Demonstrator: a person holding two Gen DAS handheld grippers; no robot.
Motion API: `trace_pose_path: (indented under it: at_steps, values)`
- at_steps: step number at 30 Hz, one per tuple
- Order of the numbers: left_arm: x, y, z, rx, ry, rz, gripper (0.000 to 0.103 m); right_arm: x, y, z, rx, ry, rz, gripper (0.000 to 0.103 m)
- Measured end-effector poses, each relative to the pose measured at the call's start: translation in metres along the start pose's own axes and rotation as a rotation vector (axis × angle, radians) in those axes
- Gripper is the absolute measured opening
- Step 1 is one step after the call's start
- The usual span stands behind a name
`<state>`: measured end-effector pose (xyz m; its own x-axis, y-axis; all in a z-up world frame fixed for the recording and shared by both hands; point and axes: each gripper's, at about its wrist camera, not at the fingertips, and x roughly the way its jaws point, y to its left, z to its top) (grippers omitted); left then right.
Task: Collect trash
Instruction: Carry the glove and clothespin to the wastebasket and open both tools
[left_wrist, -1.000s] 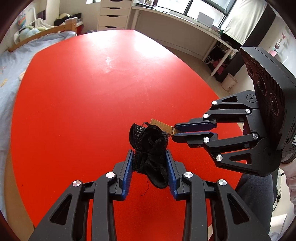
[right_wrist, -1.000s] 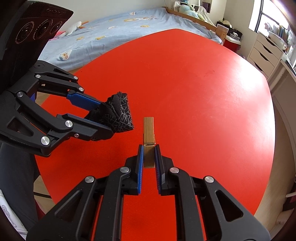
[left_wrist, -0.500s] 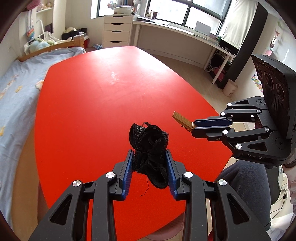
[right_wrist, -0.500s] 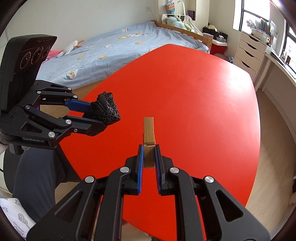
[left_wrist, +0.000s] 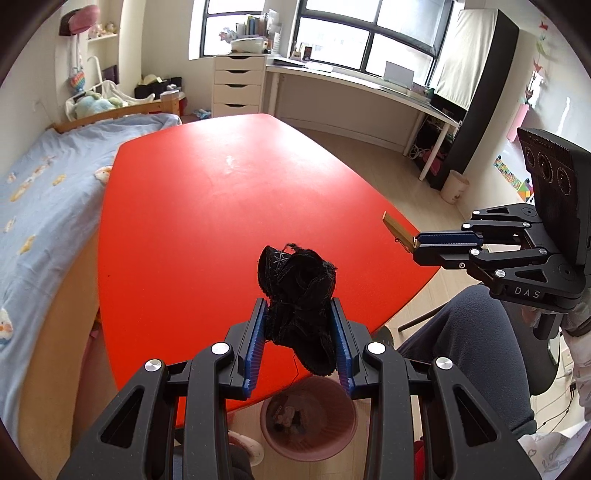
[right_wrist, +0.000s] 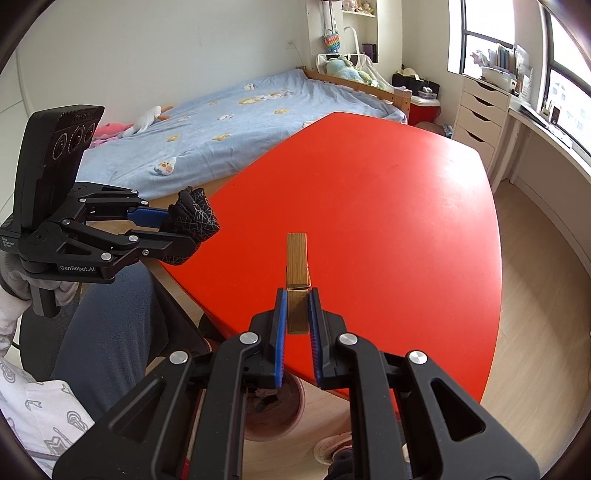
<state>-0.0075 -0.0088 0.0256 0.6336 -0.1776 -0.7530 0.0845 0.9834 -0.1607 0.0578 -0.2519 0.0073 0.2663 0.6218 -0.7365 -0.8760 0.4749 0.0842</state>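
My left gripper (left_wrist: 299, 325) is shut on a crumpled black sock (left_wrist: 297, 291) and holds it in the air above the near edge of the red table (left_wrist: 221, 206). My right gripper (right_wrist: 296, 306) is shut on a wooden clothespin (right_wrist: 297, 269) that sticks forward from its fingers. Each gripper shows in the other's view: the right one (left_wrist: 421, 247) at the right with the clothespin (left_wrist: 397, 229), the left one (right_wrist: 173, 232) at the left with the sock (right_wrist: 194, 218). A pink trash bin (left_wrist: 308, 421) stands on the floor below the table edge, also in the right wrist view (right_wrist: 273, 410).
A bed with a blue cover (left_wrist: 40, 192) runs along the table's left side. A white desk (left_wrist: 369, 88) and drawer unit (left_wrist: 238, 86) stand under the window. The person's dark-trousered leg (left_wrist: 469, 343) is at the right.
Both grippers have pulled back and up from the table with their objects. The table looks farther away and the pink bin on the floor has come into view.
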Motion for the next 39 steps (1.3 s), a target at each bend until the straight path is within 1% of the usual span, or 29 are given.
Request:
trace_pose_path:
  at_steps: [10,14,23,30,39]
  values:
    - [-0.017,-0.008,-0.028,-0.025,-0.010,-0.007,0.033,-0.014,0.026,-0.032,0.018,0.010,0.017,0.011]
    - [-0.019,-0.015,-0.041,-0.030,0.005,-0.019,0.033,-0.016,0.038,-0.044,0.007,0.029,0.020,0.011]
    - [-0.015,-0.023,-0.065,-0.033,0.058,-0.047,0.033,-0.008,0.049,-0.066,0.037,0.081,0.074,0.011]
    - [-0.012,-0.026,-0.076,-0.030,0.076,-0.055,0.033,-0.004,0.053,-0.071,0.041,0.091,0.088,0.011]
    - [-0.014,-0.030,-0.079,-0.025,0.075,-0.064,0.033,-0.006,0.055,-0.073,0.042,0.089,0.108,0.011]
